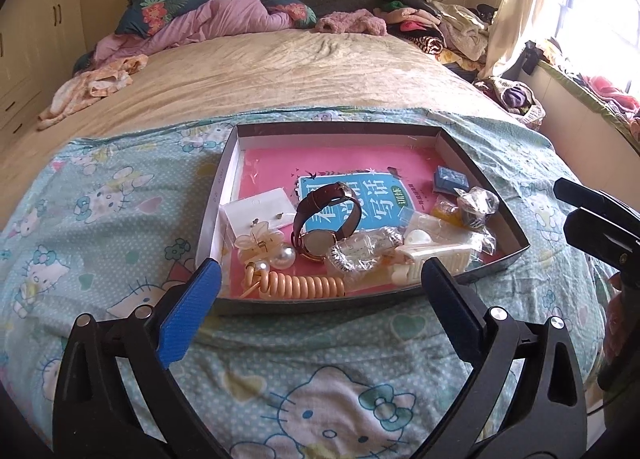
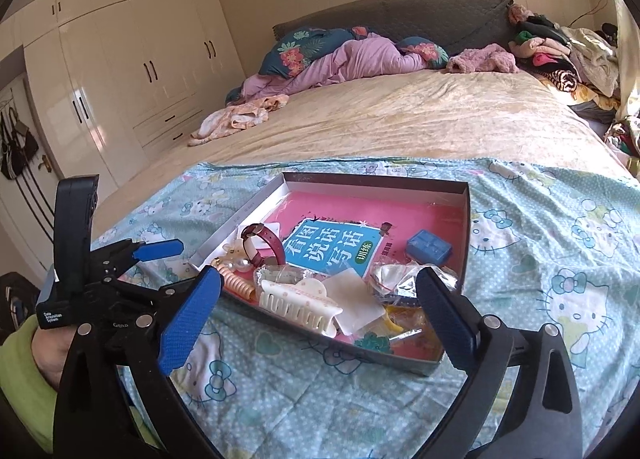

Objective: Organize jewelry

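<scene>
Shallow box (image 1: 224, 195) sits on cartoon-cat blanket (image 1: 120, 195) at the foot of the bed (image 1: 280, 71), jewelry all inside it. Left gripper (image 1: 320, 283) hangs just off the box's near edge, jaws wide apart, nothing between the pads. Right gripper (image 2: 320, 295) is over the box's near corner, jaws also spread wide and empty; its right finger overlaps the wrapped items in that view, contact unclear. Left gripper also shows in the right wrist view, beside the box's left side (image 2: 160, 251), held by a hand (image 2: 48, 347) in a green sleeve.

Inside the box: pink book (image 1: 340, 167) with blue label lining the bottom; brown-strap watch (image 1: 320, 215) standing on its side near the middle; white earring card (image 1: 260, 211) toward the box's left wall; flower hair clip (image 1: 256, 243) and pearl bauble (image 1: 283, 257) in front of the card; peach coil hair tie (image 1: 296, 283) along the near wall; cream claw clip (image 2: 296, 303) by the near edge; small blue case (image 1: 447, 179) toward the right wall; plastic-wrapped pieces (image 1: 476, 203) in the right near corner, contents hard to make out
</scene>
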`<state>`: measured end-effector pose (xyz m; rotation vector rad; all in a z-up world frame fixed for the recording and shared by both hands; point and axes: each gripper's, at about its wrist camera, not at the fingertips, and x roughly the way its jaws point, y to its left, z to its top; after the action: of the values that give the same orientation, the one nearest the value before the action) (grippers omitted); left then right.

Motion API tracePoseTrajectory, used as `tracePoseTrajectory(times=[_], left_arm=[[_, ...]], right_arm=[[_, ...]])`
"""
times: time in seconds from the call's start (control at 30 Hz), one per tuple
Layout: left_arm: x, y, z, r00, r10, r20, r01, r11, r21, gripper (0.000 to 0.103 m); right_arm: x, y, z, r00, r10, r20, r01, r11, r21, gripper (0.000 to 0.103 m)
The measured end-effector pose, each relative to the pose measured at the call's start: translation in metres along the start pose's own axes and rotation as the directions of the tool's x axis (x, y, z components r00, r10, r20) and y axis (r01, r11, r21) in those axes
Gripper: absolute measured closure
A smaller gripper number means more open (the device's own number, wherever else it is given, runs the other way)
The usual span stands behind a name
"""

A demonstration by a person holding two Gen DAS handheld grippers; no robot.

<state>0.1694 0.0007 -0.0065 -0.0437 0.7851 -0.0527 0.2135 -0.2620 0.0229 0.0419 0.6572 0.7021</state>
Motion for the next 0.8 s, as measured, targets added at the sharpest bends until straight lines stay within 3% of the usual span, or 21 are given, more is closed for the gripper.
tracePoseTrajectory(times=[0.43,0.63,0.8], left_arm=[[-0.047,-0.006,-0.026,0.998,0.011,0.057,-0.011,1.0,-0.008,0.009],[-0.067,-0.007,-0.049,0.997,0.011,0.081,-0.01,1.0,-0.016,0.009],[-0.079,-0.008,-0.062,0.996,0.006,0.091,-0.005,1.0,-0.014,0.009]], right_arm=[[-0.045,0.03,-0.039,0.995,-0.087,0.052,0.091,0.993,-0.077,0.005],[-0.053,0.035,-0.062,0.99,-0.128,0.053,0.13,0.991,-0.026,0.005],[-0.05,0.034,-0.079,0.988,-0.152,0.002,0.152,0.988,0.011,0.005]])
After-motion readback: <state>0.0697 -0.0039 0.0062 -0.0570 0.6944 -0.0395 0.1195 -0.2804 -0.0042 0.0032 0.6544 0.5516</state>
